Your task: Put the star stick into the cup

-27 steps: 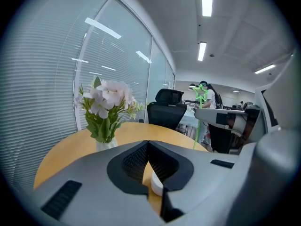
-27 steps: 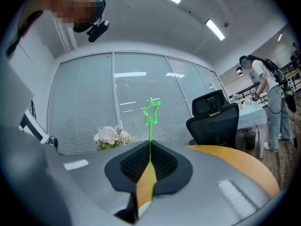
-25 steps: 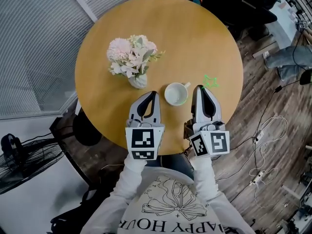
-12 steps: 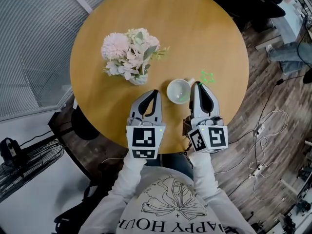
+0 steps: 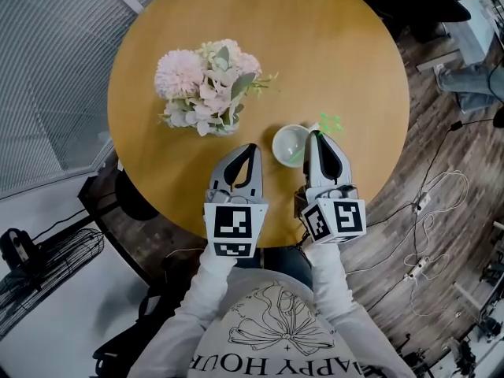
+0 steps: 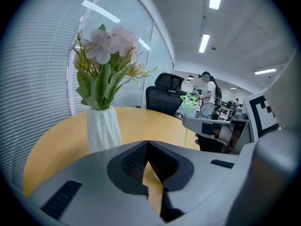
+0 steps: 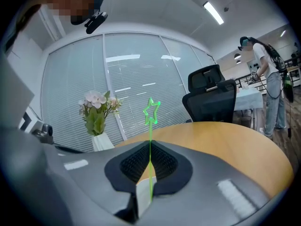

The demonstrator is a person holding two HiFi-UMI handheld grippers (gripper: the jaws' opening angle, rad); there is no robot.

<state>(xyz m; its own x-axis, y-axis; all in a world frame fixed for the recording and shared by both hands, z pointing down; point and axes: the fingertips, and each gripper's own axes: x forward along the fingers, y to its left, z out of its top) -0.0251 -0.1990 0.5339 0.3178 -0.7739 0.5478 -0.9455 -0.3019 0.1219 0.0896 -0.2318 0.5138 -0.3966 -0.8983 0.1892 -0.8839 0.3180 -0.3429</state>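
Observation:
A thin green star stick (image 5: 331, 123) stands upright in my right gripper (image 5: 316, 135), whose jaws are shut on its shaft. In the right gripper view the star (image 7: 152, 109) rises above the closed jaws, and the shaft runs down past them in front of something white. The white cup (image 5: 290, 142) sits on the round wooden table (image 5: 339, 46), just left of the right gripper's tip. My left gripper (image 5: 250, 148) is shut and holds nothing, a short way left of the cup. From the left gripper view I see the star (image 6: 189, 100) above the right gripper.
Pink and white flowers (image 5: 206, 89) stand in a white ribbed vase (image 5: 224, 127) left of the cup, close to the left gripper. The table's near edge runs under both grippers. Office chairs and a standing person are beyond the table; cables lie on the floor at right.
My right gripper has edged left, bringing the star stick closer to the cup. The left gripper has stayed put. The head camera has shifted slightly.

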